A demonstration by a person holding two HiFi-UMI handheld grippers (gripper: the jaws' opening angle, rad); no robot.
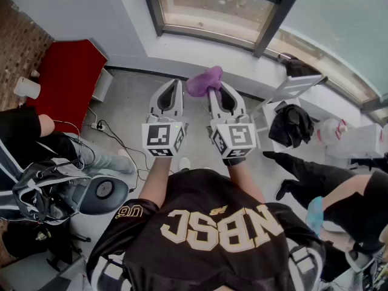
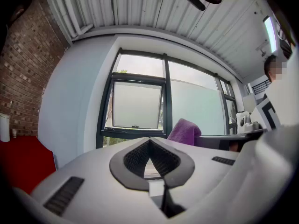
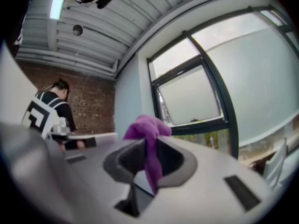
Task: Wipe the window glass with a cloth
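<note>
1. Pale grey wall (image 2: 74,87) surrounds a large dark-framed window, and a brick wall (image 2: 21,78) stands to its left in the left gripper view.
2. The window glass (image 1: 330,23) is frosted in its big right-hand pane. A smaller framed pane (image 2: 137,104) to its left is tilted open at the bottom.
3. Grey floor (image 1: 130,105) lies below the window, with a red panel (image 1: 68,76) leaning near the left wall.
4. The person holding the tools wears a black jersey (image 1: 206,235) with gold lettering, at the bottom of the head view. Both forearms reach forward towards the window.
5. Each tool carries a marker cube. The left cube (image 1: 163,137) and the right cube (image 1: 235,139) sit side by side, close together.
6. The left claw (image 1: 172,85) is closed, its padded tips meeting. Nothing is between them, and the window shows through the small gap behind the tips in its own view (image 2: 149,140).
7. The right claw (image 1: 217,91) is clamped on a purple cloth (image 1: 205,80).
8. In the right gripper view the cloth (image 3: 148,130) is bunched above the claw tips (image 3: 150,143), and a narrow tail of it hangs down between the pads.
9. The cloth is held up in the air in front of the window, apart from the glass, just beside the left claw's tip.
</note>
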